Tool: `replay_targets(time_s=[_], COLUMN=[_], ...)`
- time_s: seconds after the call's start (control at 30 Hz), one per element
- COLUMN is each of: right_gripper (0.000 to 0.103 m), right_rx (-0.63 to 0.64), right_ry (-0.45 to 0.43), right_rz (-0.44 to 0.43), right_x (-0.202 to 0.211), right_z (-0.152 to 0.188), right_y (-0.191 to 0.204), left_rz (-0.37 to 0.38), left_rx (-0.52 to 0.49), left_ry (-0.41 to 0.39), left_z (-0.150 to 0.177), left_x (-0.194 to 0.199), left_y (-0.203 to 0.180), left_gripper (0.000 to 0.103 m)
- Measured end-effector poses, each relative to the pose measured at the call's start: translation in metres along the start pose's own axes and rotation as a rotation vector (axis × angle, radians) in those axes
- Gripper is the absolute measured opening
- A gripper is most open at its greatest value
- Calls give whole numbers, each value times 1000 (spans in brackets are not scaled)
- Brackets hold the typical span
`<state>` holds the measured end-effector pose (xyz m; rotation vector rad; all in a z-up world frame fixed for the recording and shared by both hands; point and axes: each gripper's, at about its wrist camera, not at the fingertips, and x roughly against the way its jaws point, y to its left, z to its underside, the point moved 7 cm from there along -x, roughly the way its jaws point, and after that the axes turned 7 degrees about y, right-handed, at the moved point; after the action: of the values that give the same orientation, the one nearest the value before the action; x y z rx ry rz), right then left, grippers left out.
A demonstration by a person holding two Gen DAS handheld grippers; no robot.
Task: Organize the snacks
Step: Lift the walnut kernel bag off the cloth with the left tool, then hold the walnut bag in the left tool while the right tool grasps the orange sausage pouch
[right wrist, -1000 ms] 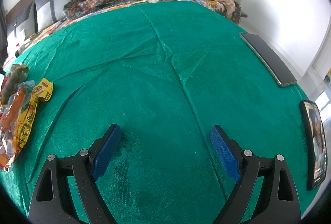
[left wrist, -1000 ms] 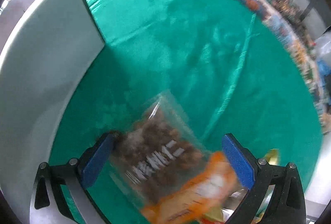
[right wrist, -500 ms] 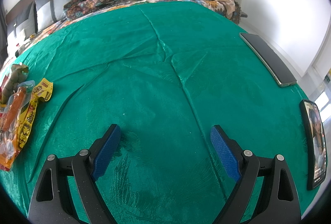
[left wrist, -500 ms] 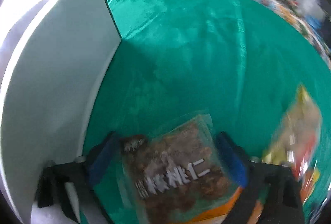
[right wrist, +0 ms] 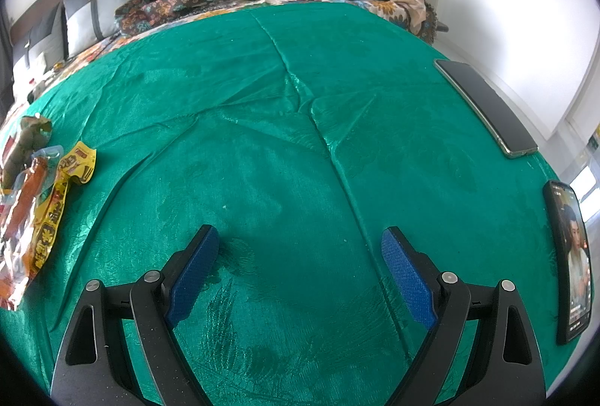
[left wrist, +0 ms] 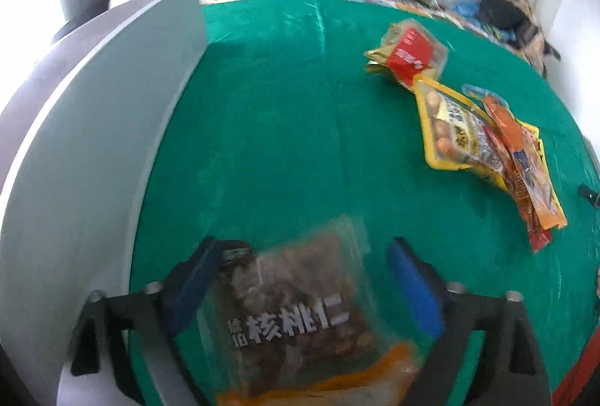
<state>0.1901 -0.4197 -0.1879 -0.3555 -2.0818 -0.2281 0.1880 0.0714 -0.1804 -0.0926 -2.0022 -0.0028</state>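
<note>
Between the blue pads of the left gripper lies a clear packet of walnut kernels with an orange lower edge, flat on the green cloth. The jaws are opening and stand wide; the right pad is clear of the packet, while the left pad seems to overlap its corner, though motion blur makes contact hard to judge. Half a second ago the same packet filled the gap between pads set closer together, and the white box wall crowded the left of the view. Now the view has swung round, so the wall sits further off and a cluster of other snacks has come fully into sight at the right: a yellow and red packet, a yellow packet of round nuts and orange sausage sticks.

The right gripper hangs released over bare cloth, unchanged, with two phones at the right edge.
</note>
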Motion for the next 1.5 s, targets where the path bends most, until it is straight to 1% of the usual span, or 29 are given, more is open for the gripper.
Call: replay_targets(time_s=[0.07, 0.17, 0.3, 0.47, 1.5], right_gripper=[91, 91, 91, 91, 92], right_rx=[0, 0, 0, 0, 0], right_ry=[0, 0, 0, 0, 1], right_rz=[0, 0, 0, -1, -2], right_x=[0, 0, 0, 0, 1], right_z=[0, 0, 0, 0, 0], right_y=[0, 0, 0, 0, 1], left_rz=[-25, -27, -56, -80, -83], left_rx=[55, 69, 52, 44, 44], left_ry=[-35, -81, -71, -67, -65], left_z=[5, 9, 20, 17, 15], left_x=[-4, -6, -4, -6, -5], left_y=[11, 20, 17, 14, 15], left_gripper=[103, 103, 103, 103, 103])
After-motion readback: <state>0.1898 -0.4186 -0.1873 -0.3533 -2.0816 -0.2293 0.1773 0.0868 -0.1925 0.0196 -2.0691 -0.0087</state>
